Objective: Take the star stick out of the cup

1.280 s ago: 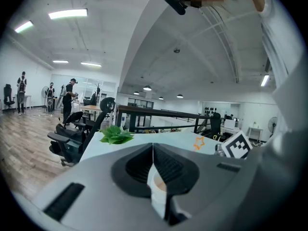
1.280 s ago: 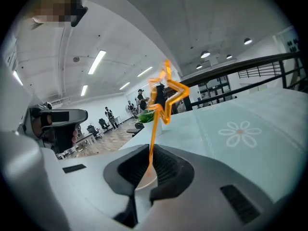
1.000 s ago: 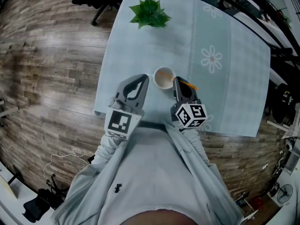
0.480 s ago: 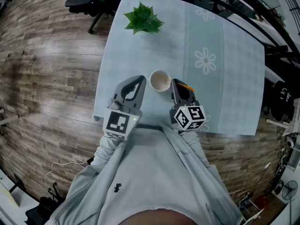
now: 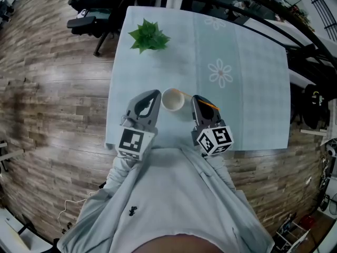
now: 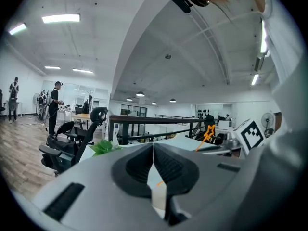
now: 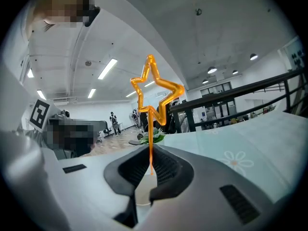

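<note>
Right tool (image 7: pixel 150 163) pinches the thin orange star-topped stick (image 7: pixel 153 95), already out beside the small white cup (image 5: pixel 172 99). Left tool (image 6: pixel 154 153) sits pressed together, empty. Next, I'd judge: carry it clear.

A pale-blue clothed table (image 5: pixel 253 104) bears a cup (image 5: pixel 172 99) and green plant (image 5: pixel 149 36).

- Pale grey long-sleeved top (image 5: pixel 163 194) here, small dark logo (image 5: pixel 131 211) on it.
- Left gripper (image 5: pixel 152 96), right gripper (image 5: pixel 196 99): grey shells, dark ribbed jaws, black-and-white marker cubes (image 5: pixel 215 139).
</note>
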Tool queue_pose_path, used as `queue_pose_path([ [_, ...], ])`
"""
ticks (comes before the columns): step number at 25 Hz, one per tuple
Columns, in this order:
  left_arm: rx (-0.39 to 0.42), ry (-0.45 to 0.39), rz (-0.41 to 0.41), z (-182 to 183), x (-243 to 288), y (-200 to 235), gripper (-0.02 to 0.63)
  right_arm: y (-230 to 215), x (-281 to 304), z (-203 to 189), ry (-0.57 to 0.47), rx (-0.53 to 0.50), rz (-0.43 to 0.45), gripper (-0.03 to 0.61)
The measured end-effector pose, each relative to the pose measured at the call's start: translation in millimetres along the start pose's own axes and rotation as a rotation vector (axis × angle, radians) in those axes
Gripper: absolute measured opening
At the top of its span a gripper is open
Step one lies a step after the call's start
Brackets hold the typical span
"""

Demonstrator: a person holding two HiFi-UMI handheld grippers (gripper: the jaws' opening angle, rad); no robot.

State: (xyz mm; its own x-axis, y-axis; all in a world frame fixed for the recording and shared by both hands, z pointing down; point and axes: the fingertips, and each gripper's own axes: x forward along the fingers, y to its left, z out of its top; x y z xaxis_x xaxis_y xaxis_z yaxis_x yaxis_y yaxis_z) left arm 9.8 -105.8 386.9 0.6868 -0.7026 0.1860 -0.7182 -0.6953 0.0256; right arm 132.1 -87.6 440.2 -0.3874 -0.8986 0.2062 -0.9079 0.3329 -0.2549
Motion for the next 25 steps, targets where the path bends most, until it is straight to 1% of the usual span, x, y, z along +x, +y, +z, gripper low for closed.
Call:
queue_pose_path([
  [8,0.031,-0.019,-0.047,14.6,12.8,-8.3,0.02,-15.0,-18.8,44.0,-0.095,-0.046,-0.037,0.028],
  [14,0.038,-0.025,-0.077,19.3,21.0,-14.6,0.02,-22.5,-36.0,74.2,-0.161,-0.156,-0.088,0.028],
  [20,0.042,-0.02,-0.085,20.3,24.4,-17.6,0.02,-21.4,-50.3,93.3,-0.167,-0.277,-0.122,0.028],
  [25,0.055,-0.026,-0.079,22.8,26.3,-16.1,0.02,-16.3,-58.1,99.6,-0.181,-0.361,-0.156,0.028],
])
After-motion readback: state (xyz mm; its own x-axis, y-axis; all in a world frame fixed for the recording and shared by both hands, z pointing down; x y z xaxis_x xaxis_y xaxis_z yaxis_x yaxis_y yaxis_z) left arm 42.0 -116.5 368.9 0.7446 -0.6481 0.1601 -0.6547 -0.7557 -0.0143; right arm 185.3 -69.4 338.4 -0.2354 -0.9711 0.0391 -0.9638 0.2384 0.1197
